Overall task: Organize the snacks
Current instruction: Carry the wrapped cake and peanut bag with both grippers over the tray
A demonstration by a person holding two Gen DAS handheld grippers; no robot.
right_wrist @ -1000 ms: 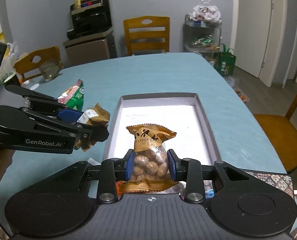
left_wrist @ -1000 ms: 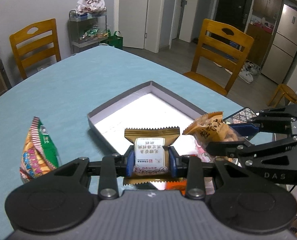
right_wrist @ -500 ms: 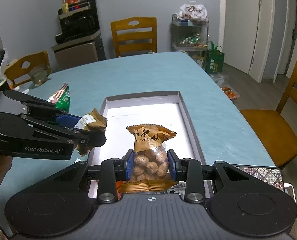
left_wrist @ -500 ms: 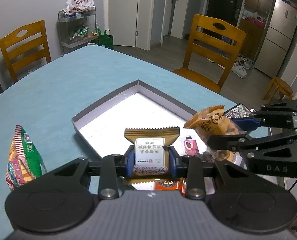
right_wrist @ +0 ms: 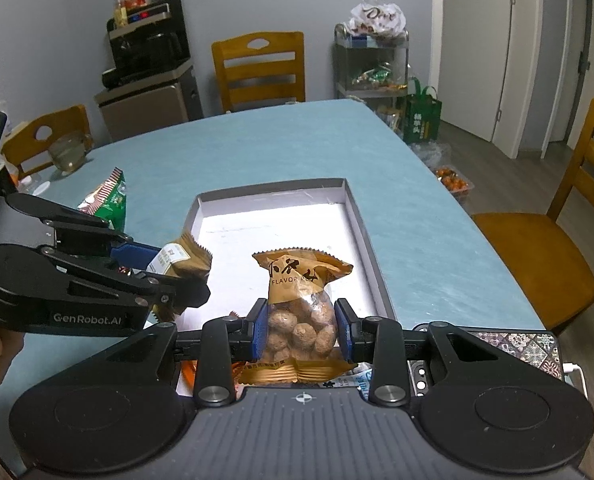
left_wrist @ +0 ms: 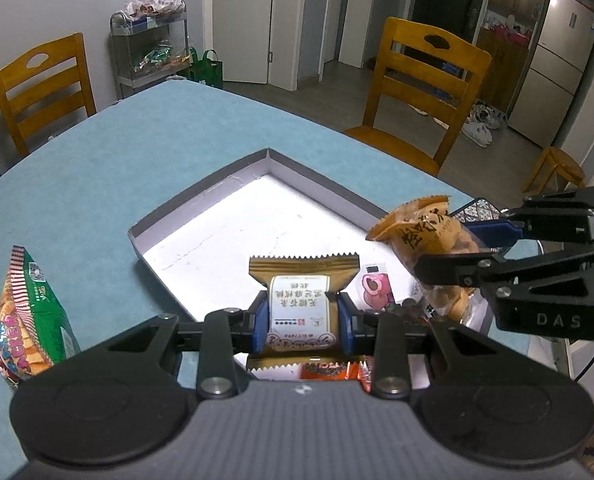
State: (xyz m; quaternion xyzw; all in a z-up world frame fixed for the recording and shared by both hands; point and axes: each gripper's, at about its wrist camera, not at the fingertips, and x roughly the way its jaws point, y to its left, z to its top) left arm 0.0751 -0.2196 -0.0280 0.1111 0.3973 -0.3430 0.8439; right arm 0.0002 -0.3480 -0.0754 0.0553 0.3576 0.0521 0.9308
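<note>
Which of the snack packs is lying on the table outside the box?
The green and red cracker bag, lying on the blue table left of the box. The gold pastry pack and nut pack are held in the grippers.

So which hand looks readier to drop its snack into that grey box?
Probably the right. Its gripper holds the peanut bag squarely over the box's white floor, while the left gripper grips the gold packet nearer the box's edge.

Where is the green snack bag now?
The green bag lies on the table, left of the tray in the left wrist view.
</note>
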